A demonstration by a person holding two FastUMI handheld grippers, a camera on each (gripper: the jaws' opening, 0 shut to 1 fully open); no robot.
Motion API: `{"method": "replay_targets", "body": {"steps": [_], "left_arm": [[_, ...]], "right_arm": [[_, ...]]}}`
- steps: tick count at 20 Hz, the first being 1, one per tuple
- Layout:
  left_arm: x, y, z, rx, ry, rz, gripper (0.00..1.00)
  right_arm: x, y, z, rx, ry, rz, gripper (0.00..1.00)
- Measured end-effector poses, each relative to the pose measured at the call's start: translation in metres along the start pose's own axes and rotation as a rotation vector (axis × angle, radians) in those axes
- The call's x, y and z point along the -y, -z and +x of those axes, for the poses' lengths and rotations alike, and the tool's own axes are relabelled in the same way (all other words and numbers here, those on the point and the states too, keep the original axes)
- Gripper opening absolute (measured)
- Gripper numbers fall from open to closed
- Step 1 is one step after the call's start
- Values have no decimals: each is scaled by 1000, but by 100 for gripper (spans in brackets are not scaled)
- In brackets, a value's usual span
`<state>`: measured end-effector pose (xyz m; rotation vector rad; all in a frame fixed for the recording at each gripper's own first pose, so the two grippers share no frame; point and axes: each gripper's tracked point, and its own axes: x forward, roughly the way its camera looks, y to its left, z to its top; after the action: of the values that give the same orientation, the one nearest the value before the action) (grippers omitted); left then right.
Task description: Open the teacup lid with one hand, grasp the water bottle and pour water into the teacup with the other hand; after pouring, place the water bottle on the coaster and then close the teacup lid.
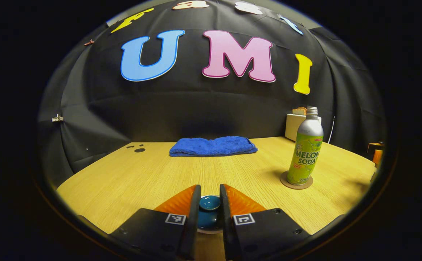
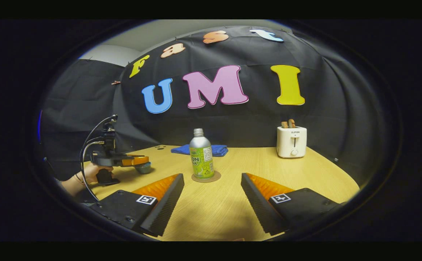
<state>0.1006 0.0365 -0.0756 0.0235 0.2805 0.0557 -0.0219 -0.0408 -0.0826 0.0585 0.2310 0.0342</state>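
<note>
Left gripper view low over the table (image 1: 131,181), right gripper view farther back (shared: bottle (image 1: 305,152), booth wall).

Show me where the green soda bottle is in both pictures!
Left gripper view: the soda bottle stands on the right, on its coaster, far from the left tongs.
Right gripper view: it stands near the middle, just left of center, beyond the open right tongs.
Shared landmark: the blue towel, behind and left of the bottle.
</note>
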Motion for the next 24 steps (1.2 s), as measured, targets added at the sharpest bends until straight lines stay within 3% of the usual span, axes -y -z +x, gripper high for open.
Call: {"method": "replay_targets", "body": {"steps": [1, 6, 7, 8, 9, 15, 19, 24], "left_arm": [[0, 0, 0, -4, -1, 2, 35], [-1, 2, -2, -12, -4, -5, 40], [-2, 2, -4, -10, -7, -17, 48], [-2, 1, -7, -4, -5, -34, 47], [-2, -1, -11, 5, -2, -52, 58], [-21, -30, -57, 156, -48, -123, 84], [-31, -42, -95, 268, -62, -175, 93], [-29, -54, -107, 306, -50, -213, 94]], "right_arm": [[1, -1, 0, 1, 1, 2, 98], [4, -2, -1, 6, 6, 5, 98], [4, -2, -2, 8, 7, 6, 98], [4, -3, -1, 11, 6, 9, 98], [3, -4, 0, 12, 6, 11, 98], [-10, -14, 0, 60, -8, 2, 98], [-19, -20, 0, 87, 9, -37, 98], [-28, -30, 0, 134, 13, -55, 98]]}}
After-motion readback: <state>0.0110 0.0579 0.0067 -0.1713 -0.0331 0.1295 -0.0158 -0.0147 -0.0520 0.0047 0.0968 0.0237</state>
